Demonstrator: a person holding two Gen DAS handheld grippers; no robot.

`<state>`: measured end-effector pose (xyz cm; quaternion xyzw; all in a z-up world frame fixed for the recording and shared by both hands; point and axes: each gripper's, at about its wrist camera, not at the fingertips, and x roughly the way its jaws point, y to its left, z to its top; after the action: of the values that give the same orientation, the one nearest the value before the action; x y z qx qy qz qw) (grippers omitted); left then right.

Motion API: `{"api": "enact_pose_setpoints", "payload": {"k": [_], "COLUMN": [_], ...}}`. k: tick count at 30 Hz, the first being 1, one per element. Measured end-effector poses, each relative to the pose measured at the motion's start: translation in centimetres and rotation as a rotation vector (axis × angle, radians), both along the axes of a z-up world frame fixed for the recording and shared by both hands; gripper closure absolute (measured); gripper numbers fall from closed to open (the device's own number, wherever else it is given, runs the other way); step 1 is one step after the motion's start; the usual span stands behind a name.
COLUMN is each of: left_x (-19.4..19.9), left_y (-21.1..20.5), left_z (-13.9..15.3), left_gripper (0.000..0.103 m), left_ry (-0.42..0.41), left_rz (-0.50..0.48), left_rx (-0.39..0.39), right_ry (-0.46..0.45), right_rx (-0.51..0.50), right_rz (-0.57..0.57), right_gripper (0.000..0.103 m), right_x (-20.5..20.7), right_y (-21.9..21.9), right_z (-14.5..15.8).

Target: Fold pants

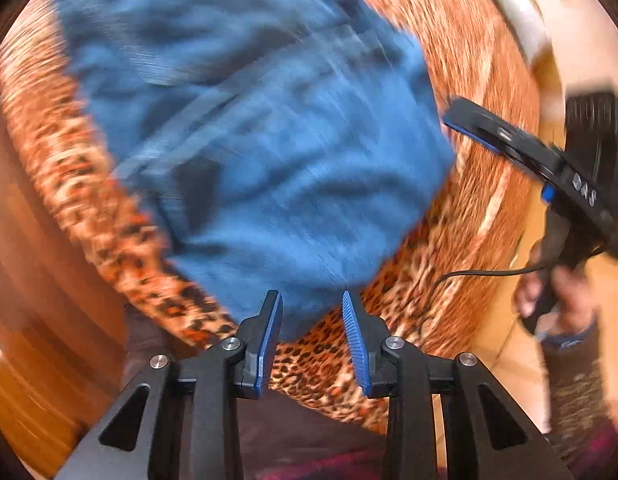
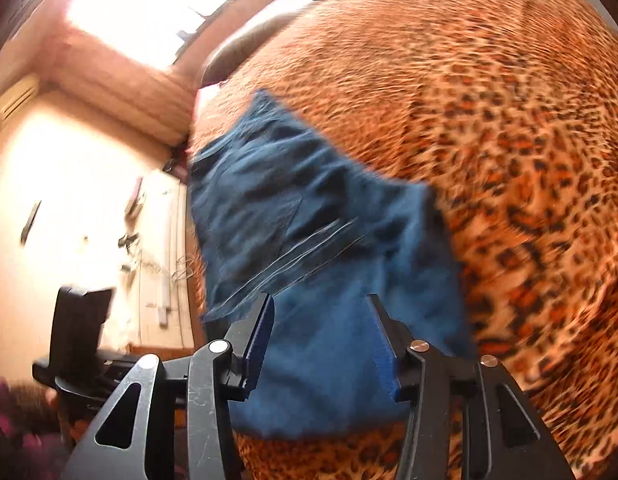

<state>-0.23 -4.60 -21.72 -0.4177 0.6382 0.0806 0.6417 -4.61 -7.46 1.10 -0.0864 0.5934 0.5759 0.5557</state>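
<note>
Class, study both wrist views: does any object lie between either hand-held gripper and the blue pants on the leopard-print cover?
Nothing visible does. The left hand-held gripper and the right hand-held gripper both stand open right at the near edge of the blue pants, which lie on the leopard-print cover. The views are blurred.

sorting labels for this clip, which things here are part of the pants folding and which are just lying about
Part of the job:
blue pants, bunched on the leopard-print cover
left gripper, open
right gripper, open above the pants

Just lying about:
small items on the floor, too blurred to name
</note>
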Motion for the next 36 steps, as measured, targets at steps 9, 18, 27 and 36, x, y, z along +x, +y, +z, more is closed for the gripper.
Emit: {"api": "enact_pose_setpoints", "payload": {"k": [9, 18, 27, 36], "left_x": [0.0, -5.0, -7.1, -5.0], "left_y": [0.9, 13.0, 26.1, 31.6], "left_z": [-0.4, 2.1, 3.1, -0.5], "left_gripper": [0.07, 0.039, 0.034, 0.032], "left_ry": [0.052, 0.015, -0.071, -0.085], "left_rz": [-0.013, 0.354, 0.577, 0.665], "left_rx": [0.002, 0.0, -0.098, -0.199], "right_ry": [0.042, 0.009, 0.021, -0.002], "right_rx": [-0.129, -0.098, -0.103, -0.195], "right_rz": [-0.116, -0.167, -0.131, -0.019], "right_gripper": [0.059, 0.034, 0.029, 0.028], "right_x": [0.0, 1.8, 2.0, 2.6], "right_y": [-2.3, 3.8, 15.2, 29.8], "right_z": [-2.4, 1.0, 2.2, -0.9]}}
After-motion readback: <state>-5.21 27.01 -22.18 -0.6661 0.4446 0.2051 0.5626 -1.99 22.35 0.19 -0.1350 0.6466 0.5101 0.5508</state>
